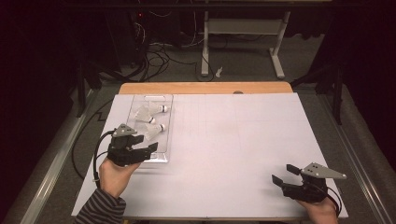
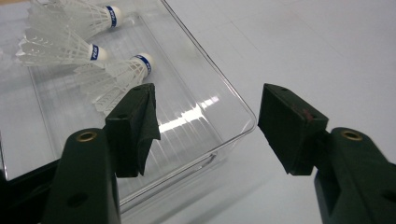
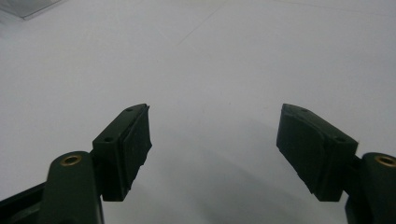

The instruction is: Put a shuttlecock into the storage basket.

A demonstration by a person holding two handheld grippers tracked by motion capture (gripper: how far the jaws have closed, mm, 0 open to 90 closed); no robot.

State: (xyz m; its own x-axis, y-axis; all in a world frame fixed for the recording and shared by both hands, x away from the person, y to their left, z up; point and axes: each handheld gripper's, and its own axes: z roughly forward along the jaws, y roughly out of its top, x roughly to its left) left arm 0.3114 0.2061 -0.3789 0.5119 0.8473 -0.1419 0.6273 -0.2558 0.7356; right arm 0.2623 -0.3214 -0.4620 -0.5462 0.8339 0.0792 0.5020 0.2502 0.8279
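Jaws of your left gripper (image 2: 205, 128) are standing wide, straddling the clear tray (image 2: 233, 100) corner; closing there is probably shoving it, scattering the shuttlecocks (image 2: 116, 74). Your right gripper (image 3: 215, 149) is idling wide, holding nothing.

A striped grey-and-dark sleeve (image 1: 100, 208) is worn on the left arm. Both grippers, the left gripper (image 1: 145, 143) and the right gripper (image 1: 283, 173), are built black, topped by grey three-cornered plates. Brass-coloured screws are seen on the jaws, and black cables are trailed.
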